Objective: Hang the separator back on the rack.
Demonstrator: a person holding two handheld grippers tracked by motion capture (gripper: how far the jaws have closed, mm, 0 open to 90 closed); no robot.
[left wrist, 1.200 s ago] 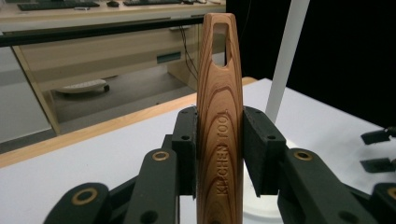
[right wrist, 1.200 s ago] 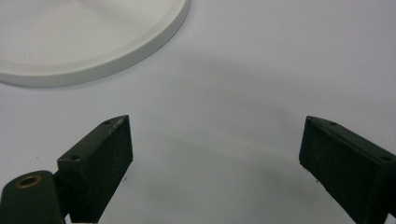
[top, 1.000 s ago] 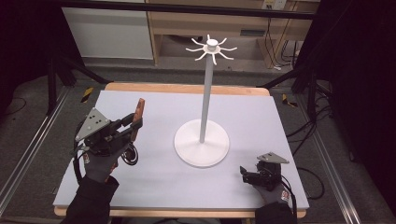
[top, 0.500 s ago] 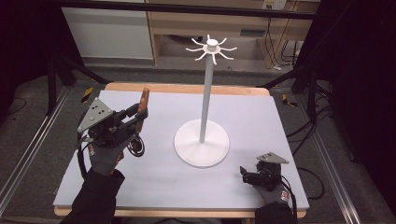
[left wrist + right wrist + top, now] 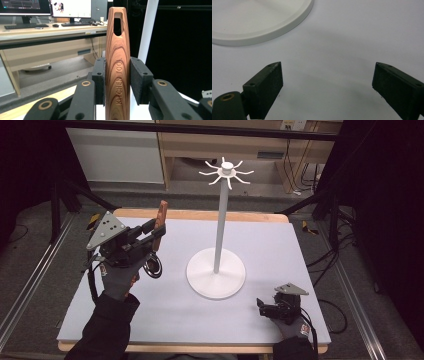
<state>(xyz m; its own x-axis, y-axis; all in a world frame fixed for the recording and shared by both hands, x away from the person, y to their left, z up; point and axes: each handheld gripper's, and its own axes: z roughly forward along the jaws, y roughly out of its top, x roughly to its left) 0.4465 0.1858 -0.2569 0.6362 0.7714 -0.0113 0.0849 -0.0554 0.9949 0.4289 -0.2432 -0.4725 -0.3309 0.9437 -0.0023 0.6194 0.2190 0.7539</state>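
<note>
My left gripper [image 5: 152, 233] is shut on the wooden handle [image 5: 160, 222] of a kitchen tool and holds it upright above the table's left side. A dark wire end [image 5: 153, 266] hangs below the jaws. In the left gripper view the handle [image 5: 117, 62] stands between both pads, engraved "KITCHEN TOOL", with a slot hole near its top. A white hanger stand [image 5: 219, 235] with a round base and several hooks at its top rises at the table's middle. My right gripper [image 5: 262, 306] rests open near the front right edge; in the right gripper view its jaws [image 5: 327, 80] stand wide apart over bare table.
The grey table top [image 5: 280, 245] has a wooden rim. The stand's base [image 5: 262, 20] lies just ahead of the right gripper. Desks, monitors and cables stand beyond the far edge; dark tripod legs flank the table.
My left gripper has risen and drifted slightly toward the stand with the wooden-handled tool in it. The right gripper has not moved.
</note>
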